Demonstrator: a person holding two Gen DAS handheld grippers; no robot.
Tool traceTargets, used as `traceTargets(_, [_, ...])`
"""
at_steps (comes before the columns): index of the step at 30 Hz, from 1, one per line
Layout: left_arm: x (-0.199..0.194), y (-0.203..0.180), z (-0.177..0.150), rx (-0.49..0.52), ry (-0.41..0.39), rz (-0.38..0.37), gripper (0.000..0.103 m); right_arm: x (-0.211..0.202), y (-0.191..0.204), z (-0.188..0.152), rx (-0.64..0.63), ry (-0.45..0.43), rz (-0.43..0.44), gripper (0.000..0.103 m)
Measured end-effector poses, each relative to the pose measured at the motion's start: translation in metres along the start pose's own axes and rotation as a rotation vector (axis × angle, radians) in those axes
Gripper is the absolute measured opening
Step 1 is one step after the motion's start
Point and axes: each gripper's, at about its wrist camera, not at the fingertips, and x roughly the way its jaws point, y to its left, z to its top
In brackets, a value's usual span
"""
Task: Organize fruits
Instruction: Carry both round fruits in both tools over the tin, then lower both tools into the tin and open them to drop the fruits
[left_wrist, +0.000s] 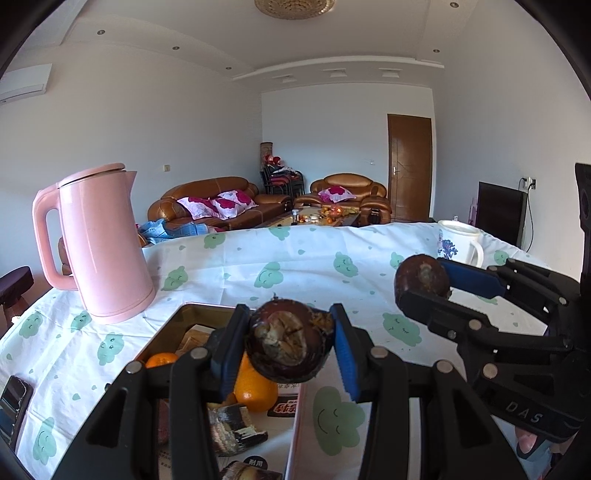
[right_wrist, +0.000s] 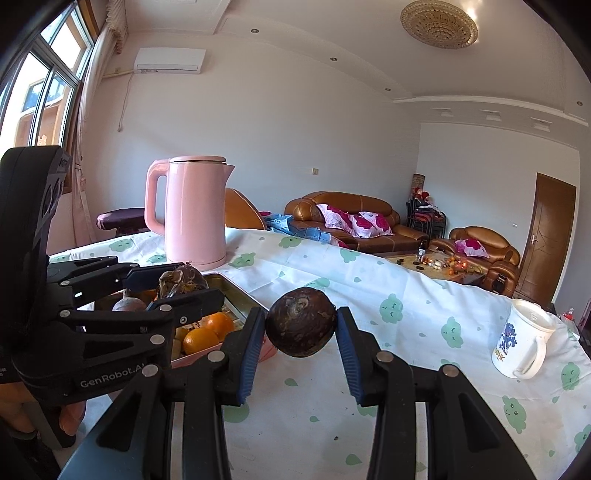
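Observation:
My left gripper (left_wrist: 290, 341) is shut on a dark brown round fruit (left_wrist: 290, 345) and holds it above a metal tray (left_wrist: 199, 310) with oranges (left_wrist: 255, 391) in it. It also shows in the right wrist view (right_wrist: 181, 284), over the tray (right_wrist: 240, 291). My right gripper (right_wrist: 300, 323) is shut on a second dark brown fruit (right_wrist: 301, 321), held above the tablecloth to the right of the tray. It also shows in the left wrist view (left_wrist: 421, 280).
A pink kettle (left_wrist: 101, 243) stands at the table's back left, behind the tray. A white mug (right_wrist: 522, 339) with a blue print stands at the right. A phone (left_wrist: 13, 406) lies at the left edge. The table has a white cloth (right_wrist: 388, 369) with green clouds.

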Motion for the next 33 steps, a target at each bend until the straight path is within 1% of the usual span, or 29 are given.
traceTargets(14, [-0.005,0.034,-0.003,-0.05,0.017,0.046,0.046,0.013,0.028,0.008,-0.03,0.011,0.05,0.042])
traceTargets(33, [-0.012,0.072,-0.009,-0.089,0.043,0.119,0.046,0.034,0.064,0.024,-0.078,0.022,0.118,0.042])
